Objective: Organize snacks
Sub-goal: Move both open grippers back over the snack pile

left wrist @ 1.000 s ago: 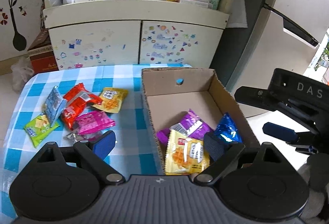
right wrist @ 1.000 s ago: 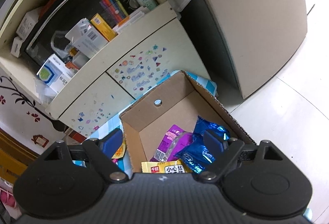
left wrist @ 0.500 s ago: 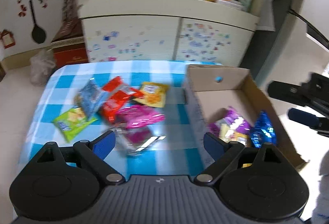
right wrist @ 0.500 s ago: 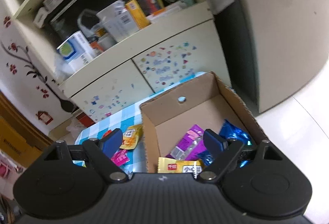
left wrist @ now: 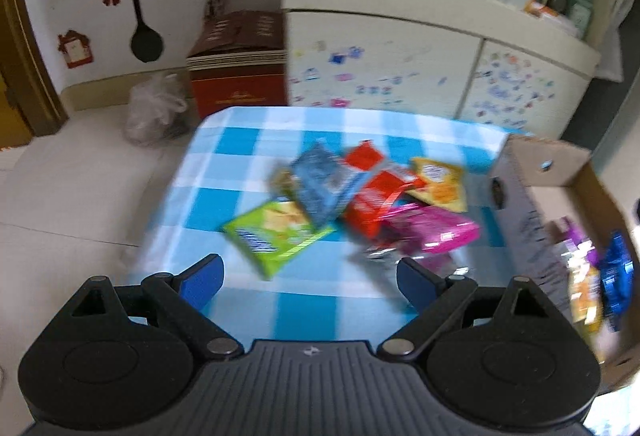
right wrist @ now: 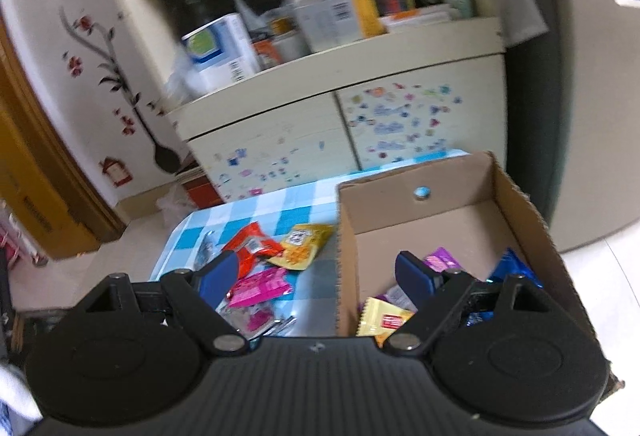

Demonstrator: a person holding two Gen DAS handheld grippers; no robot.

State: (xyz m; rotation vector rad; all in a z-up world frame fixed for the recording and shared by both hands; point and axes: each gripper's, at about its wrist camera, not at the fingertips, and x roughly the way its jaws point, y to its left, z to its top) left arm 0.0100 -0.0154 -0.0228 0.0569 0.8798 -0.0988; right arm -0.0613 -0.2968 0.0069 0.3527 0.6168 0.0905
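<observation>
Several snack packets lie on the blue checked tablecloth [left wrist: 248, 139]: a green one [left wrist: 272, 232], a light blue one [left wrist: 320, 183], a red one [left wrist: 372, 203], a yellow one [left wrist: 438, 181] and a pink one [left wrist: 432, 230]. A cardboard box [left wrist: 520, 203] at the right holds purple, yellow and dark blue packets. My left gripper [left wrist: 310, 276] is open and empty, above the table's near edge in front of the green packet. My right gripper [right wrist: 318, 270] is open and empty, hovering over the box's left wall [right wrist: 344, 260], with the pink packet [right wrist: 258, 288] below it.
A cream cabinet [right wrist: 320, 139] with stickers and a cluttered shelf stands behind the table. A red-brown carton [left wrist: 240, 71] and a plastic bag [left wrist: 154, 111] sit on the floor at the left. A refrigerator [right wrist: 592, 115] stands at the right.
My left gripper has swung left from over the box to face the loose packets. My right gripper has turned left and now shows the table as well as the box. Both stay open.
</observation>
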